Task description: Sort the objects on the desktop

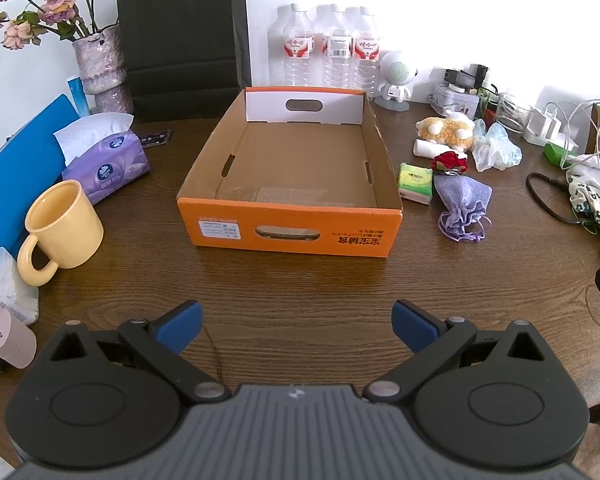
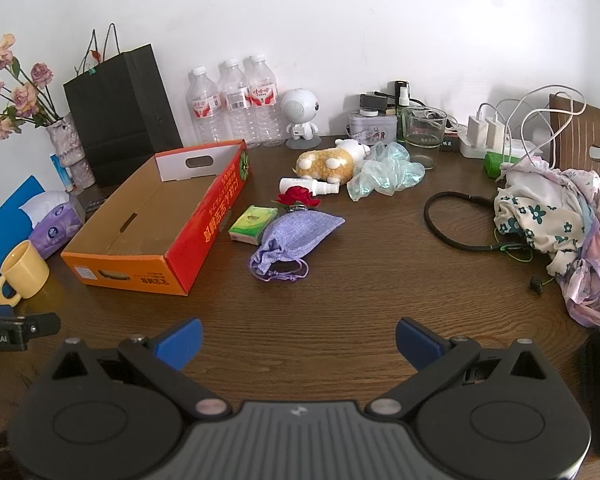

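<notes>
An empty orange cardboard box (image 1: 288,230) (image 2: 140,276) stands open on the brown table. To its right lie a green tissue pack (image 1: 416,182) (image 2: 253,224), a purple drawstring pouch (image 1: 462,204) (image 2: 296,236), a red rose (image 1: 450,161) (image 2: 298,197), a white spray bottle (image 1: 428,148) (image 2: 308,185), a yellow plush toy (image 1: 446,131) (image 2: 328,162) and a crumpled plastic bag (image 1: 494,148) (image 2: 384,174). My left gripper (image 1: 298,326) is open and empty in front of the box. My right gripper (image 2: 298,342) is open and empty, in front of the pouch.
A yellow mug (image 1: 62,232) (image 2: 22,272), purple tissue pack (image 1: 104,160) and pink tube (image 1: 10,338) sit left. Water bottles (image 1: 332,50), a black bag (image 1: 184,36), a vase (image 1: 100,68) and a robot figure (image 2: 300,118) line the wall. Floral cloth (image 2: 556,216), cables and chargers (image 2: 488,132) crowd the right.
</notes>
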A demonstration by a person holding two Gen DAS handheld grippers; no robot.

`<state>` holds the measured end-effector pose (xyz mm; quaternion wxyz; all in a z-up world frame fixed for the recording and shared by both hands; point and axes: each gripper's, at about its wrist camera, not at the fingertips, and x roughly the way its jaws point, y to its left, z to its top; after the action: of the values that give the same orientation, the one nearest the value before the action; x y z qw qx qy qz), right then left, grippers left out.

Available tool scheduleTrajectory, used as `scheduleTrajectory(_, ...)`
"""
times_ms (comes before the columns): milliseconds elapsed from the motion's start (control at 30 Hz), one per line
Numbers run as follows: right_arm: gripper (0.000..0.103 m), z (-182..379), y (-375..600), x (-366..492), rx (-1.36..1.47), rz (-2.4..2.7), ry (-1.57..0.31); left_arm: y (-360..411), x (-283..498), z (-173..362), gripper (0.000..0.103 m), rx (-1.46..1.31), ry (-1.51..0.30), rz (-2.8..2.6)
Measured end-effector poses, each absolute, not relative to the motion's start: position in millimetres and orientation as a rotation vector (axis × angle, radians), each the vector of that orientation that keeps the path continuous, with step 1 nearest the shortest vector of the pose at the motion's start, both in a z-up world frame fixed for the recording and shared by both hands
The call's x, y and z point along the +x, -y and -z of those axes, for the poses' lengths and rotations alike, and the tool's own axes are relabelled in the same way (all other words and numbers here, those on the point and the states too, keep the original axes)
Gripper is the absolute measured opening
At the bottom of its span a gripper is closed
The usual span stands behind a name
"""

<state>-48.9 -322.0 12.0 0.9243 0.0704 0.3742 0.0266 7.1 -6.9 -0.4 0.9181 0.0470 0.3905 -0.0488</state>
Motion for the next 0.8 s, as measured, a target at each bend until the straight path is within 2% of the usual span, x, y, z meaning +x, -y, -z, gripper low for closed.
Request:
scheduleTrajectory(333,0.103,-11,325,-40,0.166,-0.063,-0.763,12,19,0,0.103,0.138,-0.79,0.134)
scheduleTrajectory(800,0.103,2,316,27,0.24,0.011,-0.775,52,87,-15,0.103,0.256,-0.683,0.4)
